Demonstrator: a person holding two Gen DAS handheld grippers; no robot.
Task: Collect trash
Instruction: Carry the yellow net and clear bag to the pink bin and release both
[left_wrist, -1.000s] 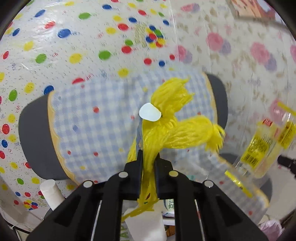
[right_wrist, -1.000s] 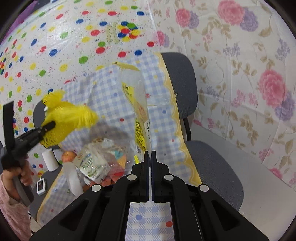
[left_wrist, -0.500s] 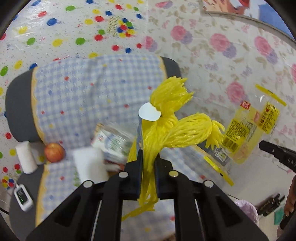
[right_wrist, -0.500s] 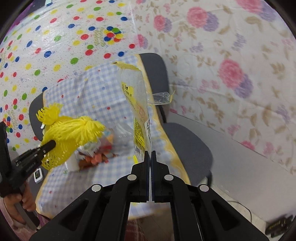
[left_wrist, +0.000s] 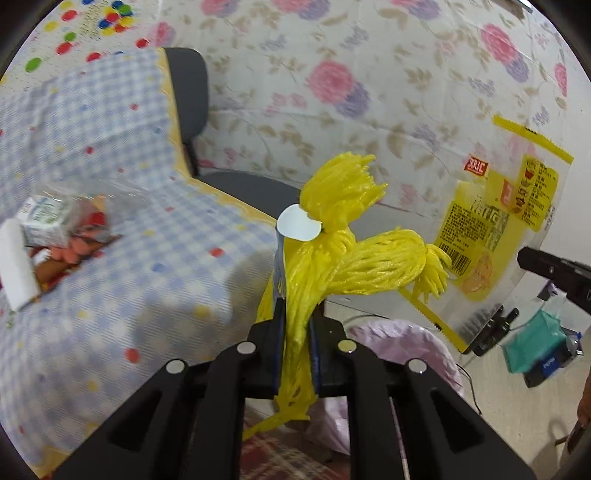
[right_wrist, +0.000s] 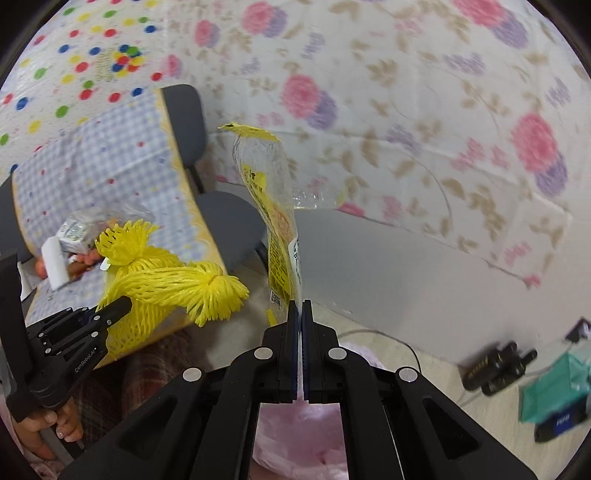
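Yellow mesh net bag (left_wrist: 354, 254), bunched, with a white round tag (left_wrist: 298, 228), clamped in left gripper (left_wrist: 297, 332); fingers closed on the netting, strands hanging out below the jaws. Same net (right_wrist: 166, 273) seen from right wrist view, held in air beside the table edge. Clear-and-yellow snack wrapper (right_wrist: 275, 236) pinched in right gripper (right_wrist: 299, 314); fingers fully closed on its lower edge, wrapper standing upright, edge-on. From left wrist view, wrapper (left_wrist: 495, 236) flat-on, printed label and barcode visible, right gripper tip (left_wrist: 550, 267) at its right side. Both items off the table, near each other, above a pink plastic bag (left_wrist: 402, 343) on the floor; bag also below right gripper (right_wrist: 295, 435). Further out: blue checked tablecloth (left_wrist: 122, 236) holding remaining clutter – small carton (left_wrist: 42, 221), white roll (left_wrist: 14, 269), orange-red wrappers, blurred. Grey chair (left_wrist: 192, 107) behind the table, floral wall covering (right_wrist: 406, 110) beyond.
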